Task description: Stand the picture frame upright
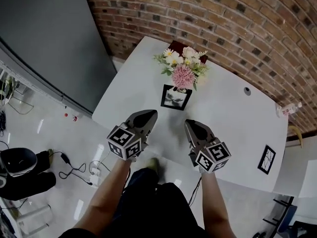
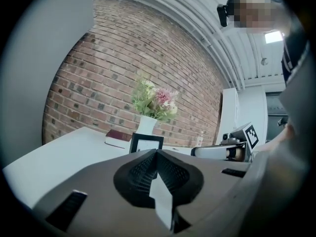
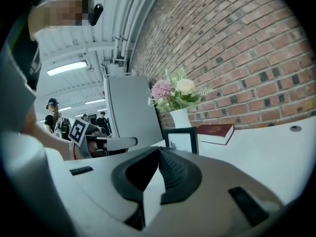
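A black picture frame [image 1: 175, 97] stands upright on the white table [image 1: 233, 128], just in front of a white vase of flowers [image 1: 182, 71]. The left gripper view shows the frame [image 2: 146, 143] facing me beyond the jaws, and the right gripper view shows the frame [image 3: 181, 139] the same way. My left gripper [image 1: 152, 113] hovers over the near table edge, short of the frame and to its left, shut with nothing held. My right gripper [image 1: 189, 123] is level with it on the right, also shut and empty. Both sets of jaws, left [image 2: 156, 152] and right [image 3: 159, 148], meet at their tips.
A dark red book [image 1: 173, 44] lies behind the vase by the brick wall. A second small black frame [image 1: 267, 159] sits at the table's right edge, and a plastic bottle [image 1: 288, 109] at the far right. A cable hole [image 1: 247, 90] marks the tabletop. A grey panel [image 1: 49, 38] stands at the left.
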`<action>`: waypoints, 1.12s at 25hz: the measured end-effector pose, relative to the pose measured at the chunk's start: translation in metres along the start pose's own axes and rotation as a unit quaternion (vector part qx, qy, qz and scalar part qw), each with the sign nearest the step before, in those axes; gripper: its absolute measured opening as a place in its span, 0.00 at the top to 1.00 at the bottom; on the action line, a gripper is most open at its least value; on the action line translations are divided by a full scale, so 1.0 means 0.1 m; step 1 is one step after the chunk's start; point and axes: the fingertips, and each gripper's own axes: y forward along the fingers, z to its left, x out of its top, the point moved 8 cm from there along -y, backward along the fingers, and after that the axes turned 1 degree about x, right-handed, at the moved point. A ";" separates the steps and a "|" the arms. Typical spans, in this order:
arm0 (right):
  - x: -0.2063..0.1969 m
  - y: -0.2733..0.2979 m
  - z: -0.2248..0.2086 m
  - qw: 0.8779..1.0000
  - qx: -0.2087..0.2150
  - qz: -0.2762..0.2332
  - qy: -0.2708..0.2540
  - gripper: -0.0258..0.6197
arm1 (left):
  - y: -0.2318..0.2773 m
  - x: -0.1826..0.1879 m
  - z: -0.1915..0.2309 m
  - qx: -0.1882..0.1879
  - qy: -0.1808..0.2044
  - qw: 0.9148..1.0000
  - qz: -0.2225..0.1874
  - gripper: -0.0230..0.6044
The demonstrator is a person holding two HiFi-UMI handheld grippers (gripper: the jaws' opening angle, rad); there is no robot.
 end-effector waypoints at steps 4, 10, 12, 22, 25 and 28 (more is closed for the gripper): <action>0.08 -0.17 0.18 1.000 0.013 -0.004 0.000 0.95 | -0.21 0.03 -0.22 0.004 -0.009 1.000 -0.007 0.96; 0.15 -0.49 0.39 1.000 0.024 -0.013 0.000 0.95 | -0.46 -0.01 -0.57 0.014 -0.024 1.000 -0.016 0.96; 0.16 -0.59 0.45 0.999 0.027 -0.016 -0.001 0.95 | -0.51 -0.01 -0.69 0.015 -0.024 0.999 -0.019 0.96; 0.12 -1.03 0.76 0.999 0.015 -0.027 -0.023 0.95 | -0.82 -0.08 -1.17 0.037 -0.020 0.998 -0.037 0.96; 0.08 -1.18 0.84 0.999 0.010 -0.032 -0.028 0.95 | -0.94 -0.13 -1.28 0.048 -0.017 0.998 -0.043 0.96; 0.05 -1.32 0.92 0.999 0.008 -0.040 -0.030 0.96 | -1.06 -0.16 -1.40 0.054 -0.015 0.997 -0.047 0.96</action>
